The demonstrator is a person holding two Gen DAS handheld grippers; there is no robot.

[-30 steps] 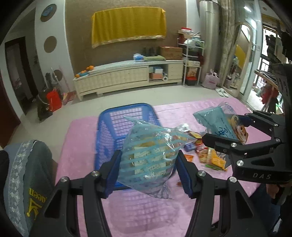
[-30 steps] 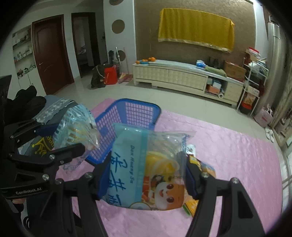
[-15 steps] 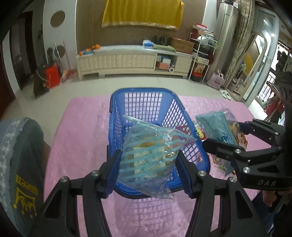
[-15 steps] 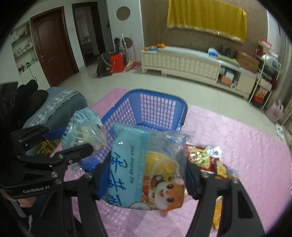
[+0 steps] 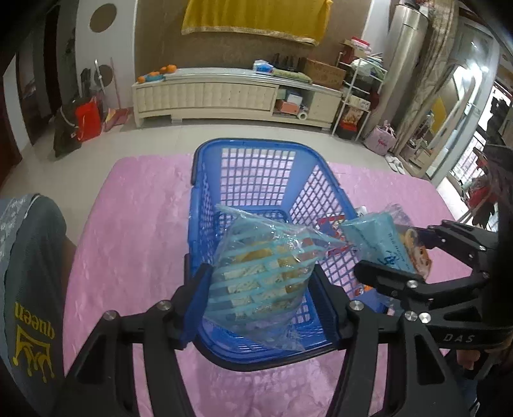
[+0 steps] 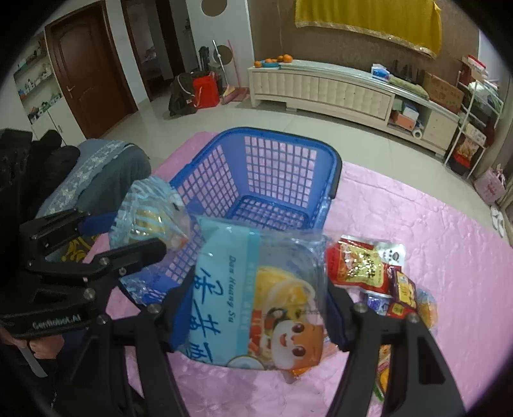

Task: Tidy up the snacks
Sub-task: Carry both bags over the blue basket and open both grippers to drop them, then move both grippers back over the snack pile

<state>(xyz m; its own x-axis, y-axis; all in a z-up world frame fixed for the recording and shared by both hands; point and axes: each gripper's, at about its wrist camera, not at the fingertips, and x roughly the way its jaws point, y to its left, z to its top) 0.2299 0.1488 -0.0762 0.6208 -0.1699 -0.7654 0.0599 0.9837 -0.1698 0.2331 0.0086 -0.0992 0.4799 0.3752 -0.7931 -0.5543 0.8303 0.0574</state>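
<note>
Crinkly snack bags [image 5: 256,276] [image 6: 256,308] sit clamped in both jaws over latticed plastic basket [image 5: 253,166].

At twelve o'clock I saw a yellow cloth [image 5: 256,19] hung on the brown wall, above a long cream TV cabinet [image 5: 231,96] with oranges [image 6: 277,59] at its left end and a cardboard box [image 6: 444,89] toward the right. A red bag [image 5: 87,120] sat on the tiled floor at about ten o'clock, near a dark wooden door [image 6: 86,73]. A grey cushion [image 5: 29,288] with yellow lettering lay at eight o'clock. A white wire shelf rack [image 5: 356,96] stood at two o'clock.
</note>
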